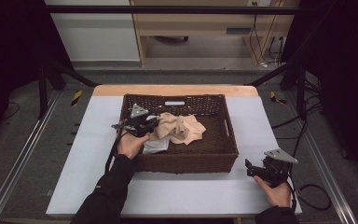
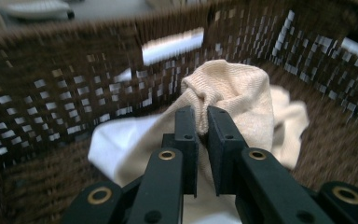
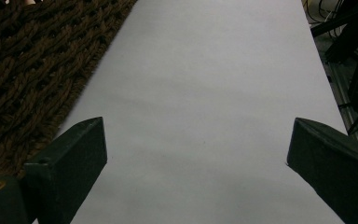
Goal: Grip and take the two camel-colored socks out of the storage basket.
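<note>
A dark brown woven basket (image 1: pixel 223 126) stands in the middle of the white table. Inside it lie a beige knitted cloth (image 1: pixel 179 127) and a white cloth (image 1: pixel 156 145). My left gripper (image 1: pixel 154 125) reaches into the basket's left side and is shut on a fold of the beige cloth (image 2: pixel 233 88), pinched between its black pads; the white cloth (image 2: pixel 109 144) lies under and beside it. My right gripper (image 1: pixel 251 169) rests on the table at the basket's front right corner, jaws wide open over bare white surface (image 3: pixel 200 116), nothing between them.
The basket wall (image 3: pixel 32 70) runs along the left of the right gripper view. Metal rails flank the table (image 1: pixel 98 140), and cables lie on the floor at the right (image 1: pixel 314 196). A wooden cabinet (image 1: pixel 205 23) stands behind the table.
</note>
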Available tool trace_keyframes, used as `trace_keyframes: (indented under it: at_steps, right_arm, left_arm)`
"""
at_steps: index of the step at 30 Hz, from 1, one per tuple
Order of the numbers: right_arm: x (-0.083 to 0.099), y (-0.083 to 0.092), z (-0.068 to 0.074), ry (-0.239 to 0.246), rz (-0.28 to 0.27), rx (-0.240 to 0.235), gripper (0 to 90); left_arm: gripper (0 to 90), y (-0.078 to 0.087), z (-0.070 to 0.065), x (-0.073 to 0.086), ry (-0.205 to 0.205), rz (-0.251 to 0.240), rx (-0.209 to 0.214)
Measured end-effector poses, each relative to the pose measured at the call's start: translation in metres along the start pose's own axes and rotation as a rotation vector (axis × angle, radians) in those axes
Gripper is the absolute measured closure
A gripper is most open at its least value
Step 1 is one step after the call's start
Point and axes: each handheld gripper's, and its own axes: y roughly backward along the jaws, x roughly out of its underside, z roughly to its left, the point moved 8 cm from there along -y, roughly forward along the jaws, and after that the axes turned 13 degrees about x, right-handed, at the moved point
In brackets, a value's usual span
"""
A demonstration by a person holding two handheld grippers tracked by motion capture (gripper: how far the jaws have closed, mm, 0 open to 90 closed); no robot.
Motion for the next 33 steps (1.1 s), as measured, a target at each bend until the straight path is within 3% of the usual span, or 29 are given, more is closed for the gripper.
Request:
trace_keyframes:
  at_steps: [6, 10, 16, 25, 33]
  right_arm:
    - [0.0, 0.0, 0.0, 0.0, 0.0, 0.001, 5.1]
    - [0.0, 0.0, -0.001, 0.0, -0.001, 0.003, 5.1]
    - [0.0, 0.001, -0.001, -0.002, -0.004, 0.01, 5.1]
    - [-0.001, 0.001, -0.002, -0.007, -0.008, 0.014, 5.0]
    - [-0.002, 0.002, -0.003, -0.011, -0.017, 0.018, 5.0]
  left_arm:
    - [82.2, 0.013, -0.003, -0.021, -0.017, -0.084, 0.004]
    - [82.2, 0.03, -0.014, -0.045, -0.036, -0.165, 0.024]
    - [82.2, 0.05, -0.025, -0.064, -0.056, -0.224, 0.037]
    - [82.2, 0.08, -0.033, -0.074, -0.067, -0.276, 0.05]
    - [82.2, 0.113, -0.024, -0.069, -0.053, -0.322, 0.027]
